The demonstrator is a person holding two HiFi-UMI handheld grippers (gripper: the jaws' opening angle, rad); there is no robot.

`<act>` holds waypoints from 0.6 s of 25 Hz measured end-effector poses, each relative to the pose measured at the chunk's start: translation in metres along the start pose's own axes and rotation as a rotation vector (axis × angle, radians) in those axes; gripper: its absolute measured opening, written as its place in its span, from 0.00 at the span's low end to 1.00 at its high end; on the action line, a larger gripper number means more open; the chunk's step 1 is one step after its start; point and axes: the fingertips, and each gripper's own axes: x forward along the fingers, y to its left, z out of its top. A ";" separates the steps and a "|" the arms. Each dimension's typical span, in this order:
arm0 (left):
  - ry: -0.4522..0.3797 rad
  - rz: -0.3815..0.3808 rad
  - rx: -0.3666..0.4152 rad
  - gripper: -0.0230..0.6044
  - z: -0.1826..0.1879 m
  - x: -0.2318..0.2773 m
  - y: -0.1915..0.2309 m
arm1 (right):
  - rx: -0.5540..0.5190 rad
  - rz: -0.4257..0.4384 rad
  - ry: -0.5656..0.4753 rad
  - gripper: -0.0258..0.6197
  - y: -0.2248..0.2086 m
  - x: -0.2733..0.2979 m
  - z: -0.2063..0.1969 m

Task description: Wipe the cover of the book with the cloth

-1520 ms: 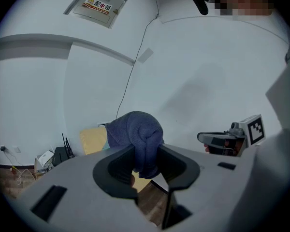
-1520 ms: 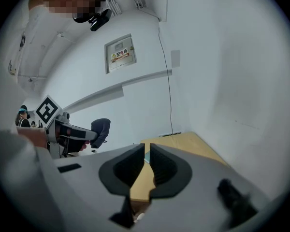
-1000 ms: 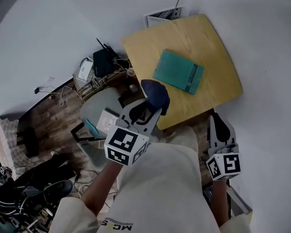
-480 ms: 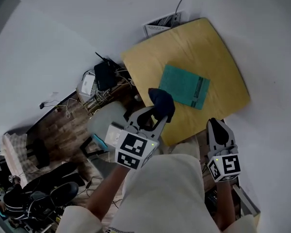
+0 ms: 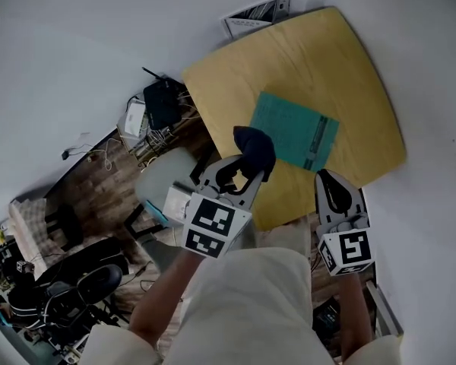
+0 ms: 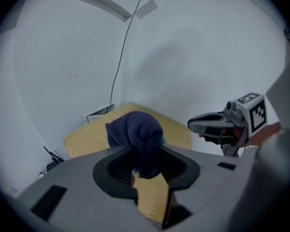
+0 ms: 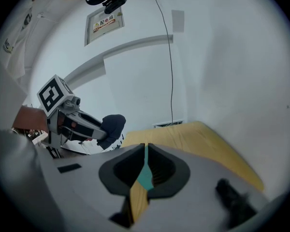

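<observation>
A teal book (image 5: 296, 131) lies flat on the yellow wooden table (image 5: 342, 67). My left gripper (image 5: 247, 172) is shut on a dark blue cloth (image 5: 253, 147), which hangs bunched above the table's near-left part, just beside the book's near-left corner. In the left gripper view the cloth (image 6: 135, 132) sticks up between the jaws of the left gripper (image 6: 147, 154). My right gripper (image 5: 325, 176) hovers at the table's near edge, right of the cloth, shut and holding nothing. Through the thin slit of the right gripper (image 7: 145, 151) a strip of the book (image 7: 144, 178) shows.
A white wall runs behind the table, with a cable and a white wall panel (image 5: 254, 14). Left of the table, a black router (image 5: 161, 101), tangled cables and a grey chair (image 5: 161, 182) stand on the wooden floor. Dark clutter (image 5: 53, 295) lies at lower left.
Both grippers have edged forward toward the table, and the right one now reaches its near edge. The cloth stays held in the left gripper.
</observation>
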 end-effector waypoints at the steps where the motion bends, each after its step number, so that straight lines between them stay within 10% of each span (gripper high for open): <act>1: 0.010 0.008 0.005 0.26 -0.002 0.005 0.004 | -0.004 0.001 0.010 0.09 -0.004 0.005 -0.005; 15: 0.118 0.013 0.075 0.26 -0.015 0.089 0.034 | -0.080 0.022 0.150 0.09 -0.047 0.075 -0.072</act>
